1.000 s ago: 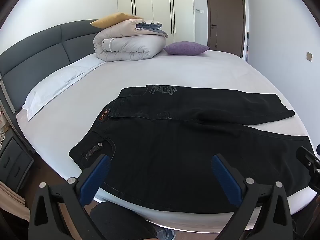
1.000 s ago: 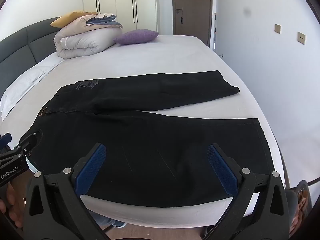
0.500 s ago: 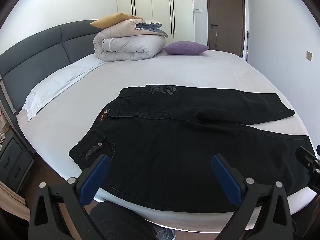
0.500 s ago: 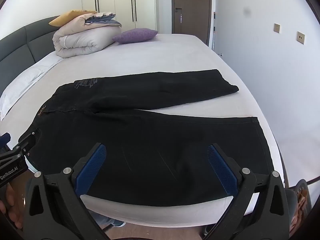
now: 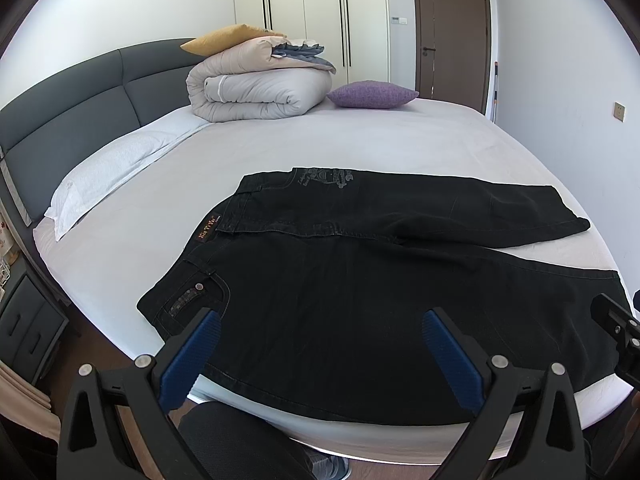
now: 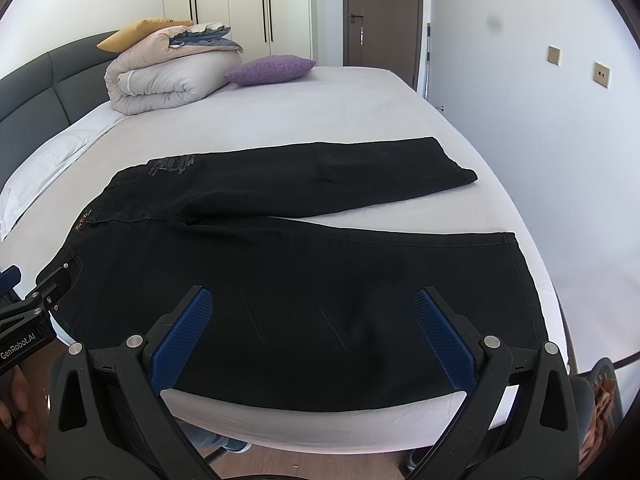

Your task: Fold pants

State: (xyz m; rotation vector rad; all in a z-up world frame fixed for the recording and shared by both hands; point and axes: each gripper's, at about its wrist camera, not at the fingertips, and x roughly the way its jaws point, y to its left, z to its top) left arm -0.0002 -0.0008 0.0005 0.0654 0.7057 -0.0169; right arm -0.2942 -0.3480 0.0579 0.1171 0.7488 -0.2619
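Black pants point(image 5: 340, 280) lie spread flat on the bed, waistband to the left, both legs running right and splayed apart. They also show in the right wrist view point(image 6: 300, 264). My left gripper point(image 5: 320, 324) is open and empty, held above the near leg close to the waist pocket. My right gripper point(image 6: 312, 312) is open and empty, above the near leg toward its hem. Neither touches the cloth. The left gripper's body shows at the left edge of the right wrist view point(image 6: 28, 320).
The bed point(image 5: 360, 140) has a white sheet and a dark grey headboard point(image 5: 80, 108) on the left. A rolled duvet point(image 5: 256, 88), a yellow pillow and a purple cushion point(image 5: 372, 94) lie at the far end. Wardrobes and a brown door point(image 5: 452, 32) stand behind.
The right gripper has lifted or tilted slightly, so the pants sit a little lower in its view. The left gripper has hardly moved.
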